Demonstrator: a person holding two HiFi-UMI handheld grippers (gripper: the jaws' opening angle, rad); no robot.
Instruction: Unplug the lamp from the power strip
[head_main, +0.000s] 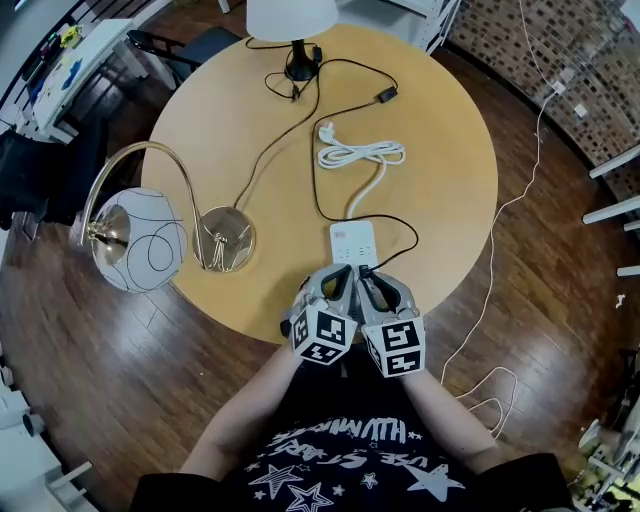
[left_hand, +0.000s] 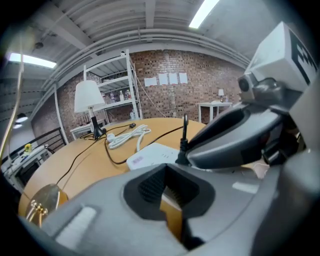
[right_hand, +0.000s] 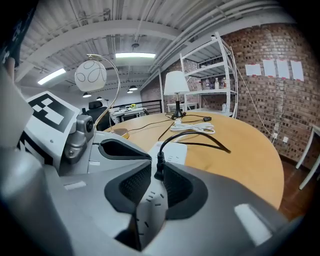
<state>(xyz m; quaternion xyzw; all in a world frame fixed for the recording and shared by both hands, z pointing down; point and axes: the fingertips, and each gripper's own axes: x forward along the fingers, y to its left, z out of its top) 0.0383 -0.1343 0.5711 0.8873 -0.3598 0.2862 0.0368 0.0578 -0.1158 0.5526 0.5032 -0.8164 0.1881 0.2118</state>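
Observation:
A white power strip (head_main: 353, 241) lies at the near edge of the round wooden table (head_main: 230, 150). A black plug (head_main: 364, 270) stands in its near end, and its black cord (head_main: 412, 240) loops back toward the white-shaded lamp (head_main: 291, 15) at the far side. My right gripper (head_main: 373, 285) is open, its pads on either side of the plug (right_hand: 159, 164) without pressing on it. My left gripper (head_main: 338, 284) sits right beside it at the strip's near end, open a little with only bare table showing between its pads (left_hand: 150, 186).
A gold arc lamp with a glass globe (head_main: 140, 240) overhangs the left table edge, its round base (head_main: 224, 238) on the table. The strip's own white cable (head_main: 360, 153) lies coiled mid-table. An inline switch (head_main: 385, 96) sits further back. A thin white cord (head_main: 497, 230) trails over the floor on the right.

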